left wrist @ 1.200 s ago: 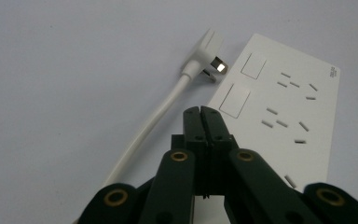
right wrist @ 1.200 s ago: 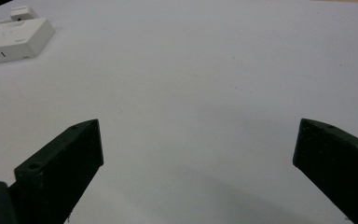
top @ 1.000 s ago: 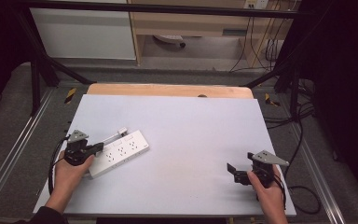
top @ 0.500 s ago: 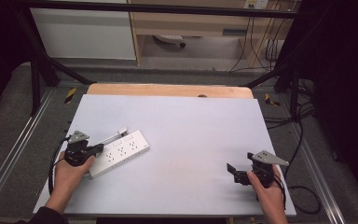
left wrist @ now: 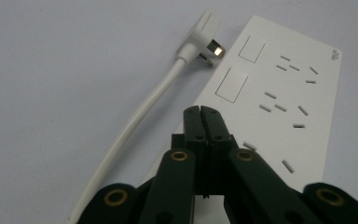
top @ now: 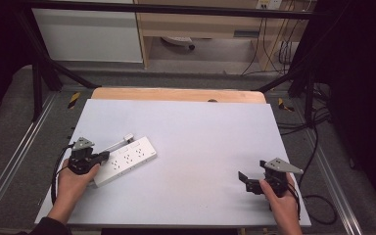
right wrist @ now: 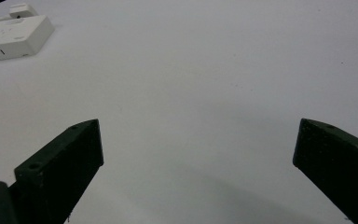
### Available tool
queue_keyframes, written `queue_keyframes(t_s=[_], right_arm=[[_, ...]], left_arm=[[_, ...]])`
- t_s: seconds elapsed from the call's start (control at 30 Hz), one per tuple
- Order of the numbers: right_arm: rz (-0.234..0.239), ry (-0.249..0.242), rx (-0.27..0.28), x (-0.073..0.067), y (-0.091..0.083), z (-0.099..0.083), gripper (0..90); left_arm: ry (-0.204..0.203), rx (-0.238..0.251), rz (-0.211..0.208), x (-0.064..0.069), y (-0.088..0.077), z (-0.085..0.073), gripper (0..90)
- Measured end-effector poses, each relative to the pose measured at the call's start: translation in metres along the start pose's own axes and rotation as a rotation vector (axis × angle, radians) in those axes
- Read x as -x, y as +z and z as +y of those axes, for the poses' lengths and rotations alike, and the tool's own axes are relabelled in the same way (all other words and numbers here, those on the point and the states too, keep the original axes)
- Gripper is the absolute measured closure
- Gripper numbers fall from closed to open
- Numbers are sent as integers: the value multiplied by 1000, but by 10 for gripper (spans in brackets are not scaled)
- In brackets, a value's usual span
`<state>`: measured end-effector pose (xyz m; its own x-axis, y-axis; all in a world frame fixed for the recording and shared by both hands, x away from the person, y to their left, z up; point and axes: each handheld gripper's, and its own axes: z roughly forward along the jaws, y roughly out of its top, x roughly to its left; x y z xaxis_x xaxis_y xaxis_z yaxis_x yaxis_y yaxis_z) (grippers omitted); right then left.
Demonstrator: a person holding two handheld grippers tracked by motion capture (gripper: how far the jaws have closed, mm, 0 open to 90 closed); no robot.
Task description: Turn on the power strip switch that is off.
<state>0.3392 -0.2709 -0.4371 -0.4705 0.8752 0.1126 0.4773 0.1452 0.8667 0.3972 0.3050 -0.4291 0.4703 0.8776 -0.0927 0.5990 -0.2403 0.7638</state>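
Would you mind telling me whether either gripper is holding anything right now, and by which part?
Nothing is held. The left gripper is shut on nothing, its tips over the power strip beside the cord. The right gripper is open over bare table.

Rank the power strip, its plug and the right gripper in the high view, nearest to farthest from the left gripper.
From the left gripper:
1. power strip, right at its closed jaw tips, on the table's left side.
2. plug, just beyond the strip's far edge.
3. right gripper, jaws open, across the table near the right front corner.
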Motion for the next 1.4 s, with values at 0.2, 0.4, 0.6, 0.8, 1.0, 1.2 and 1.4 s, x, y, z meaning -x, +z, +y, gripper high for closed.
queue_keyframes(t_s=[0.2,0.4,0.6,0.8,1.0,1.2,1.4], right_arm=[[-1,1,-1,0,0,0,20],[-1,0,1,0,0,0,21],[-2,4,2,0,-1,0,20],[-1,0,2,0,-1,0,21],[-1,0,1,0,-1,0,20],[-1,0,1,0,-1,0,20],[0,0,1,0,-1,0,20]], left_arm=[[-3,-1,-2,0,0,0,900],[-4,1,-7,-1,0,0,900],[-4,1,-6,-1,0,0,900],[-8,3,-7,-1,0,-1,900],[-7,3,-7,-2,0,-1,900],[-8,2,-9,-2,0,-1,900],[-9,2,-10,-2,0,-1,900]])
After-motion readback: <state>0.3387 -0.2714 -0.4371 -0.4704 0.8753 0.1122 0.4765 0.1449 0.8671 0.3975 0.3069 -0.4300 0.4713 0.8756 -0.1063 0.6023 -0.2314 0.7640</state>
